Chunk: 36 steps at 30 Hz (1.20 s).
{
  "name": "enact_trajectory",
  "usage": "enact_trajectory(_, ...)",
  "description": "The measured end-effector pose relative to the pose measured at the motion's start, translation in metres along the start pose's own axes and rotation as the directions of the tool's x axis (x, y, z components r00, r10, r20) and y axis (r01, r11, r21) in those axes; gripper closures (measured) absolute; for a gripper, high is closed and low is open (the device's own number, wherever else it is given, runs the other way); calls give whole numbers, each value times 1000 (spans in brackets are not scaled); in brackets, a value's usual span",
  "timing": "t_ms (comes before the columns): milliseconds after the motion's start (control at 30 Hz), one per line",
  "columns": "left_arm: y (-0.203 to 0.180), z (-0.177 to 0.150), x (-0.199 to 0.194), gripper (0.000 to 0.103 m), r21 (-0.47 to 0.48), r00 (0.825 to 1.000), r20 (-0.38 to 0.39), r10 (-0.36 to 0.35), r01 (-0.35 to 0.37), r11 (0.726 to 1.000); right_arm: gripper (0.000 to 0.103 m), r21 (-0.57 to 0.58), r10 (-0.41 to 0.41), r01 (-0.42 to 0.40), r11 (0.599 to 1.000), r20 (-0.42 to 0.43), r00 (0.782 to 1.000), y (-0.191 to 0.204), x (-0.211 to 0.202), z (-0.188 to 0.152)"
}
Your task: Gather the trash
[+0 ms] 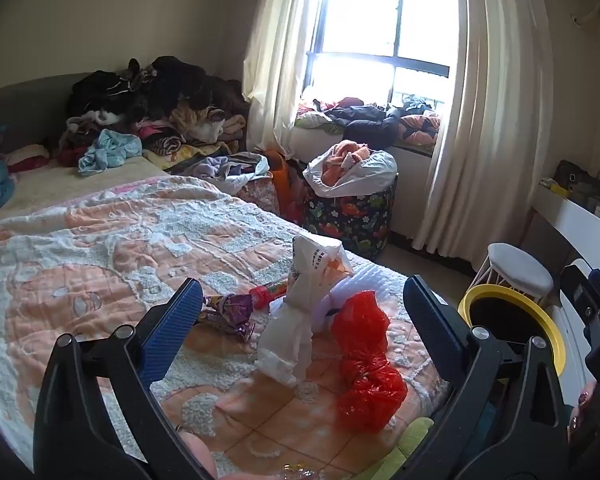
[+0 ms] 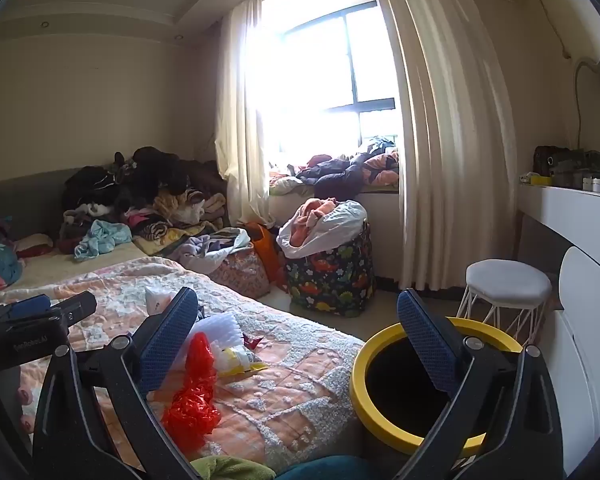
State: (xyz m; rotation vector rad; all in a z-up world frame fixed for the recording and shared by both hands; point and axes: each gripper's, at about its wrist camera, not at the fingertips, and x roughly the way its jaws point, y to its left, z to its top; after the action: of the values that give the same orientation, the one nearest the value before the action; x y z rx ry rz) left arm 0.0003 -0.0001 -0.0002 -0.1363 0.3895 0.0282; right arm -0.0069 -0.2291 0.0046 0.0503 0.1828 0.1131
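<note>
The trash on the bed [image 1: 100,240] runs, left to right, purple foil wrapper [image 1: 228,312], red tube [image 1: 266,292], white plastic bag [image 1: 300,320], red plastic bag [image 1: 364,356]: all light, soft, crinkly, we judge. We'd pinch each bag at its bunched middle. Both our left gripper [image 1: 300,320] and right gripper [image 2: 300,344] have fingers spread wide, empty; the yellow-rimmed bin [image 2: 380,412] stands beside the bed.
</note>
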Motion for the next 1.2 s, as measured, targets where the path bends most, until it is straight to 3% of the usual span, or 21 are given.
enact_trajectory(1200, 0, 0, 0, 11, 1, 1000, 5, -5, 5, 1000, 6, 16, 11, -11, 1000, -7, 1000, -1, 1, -1)
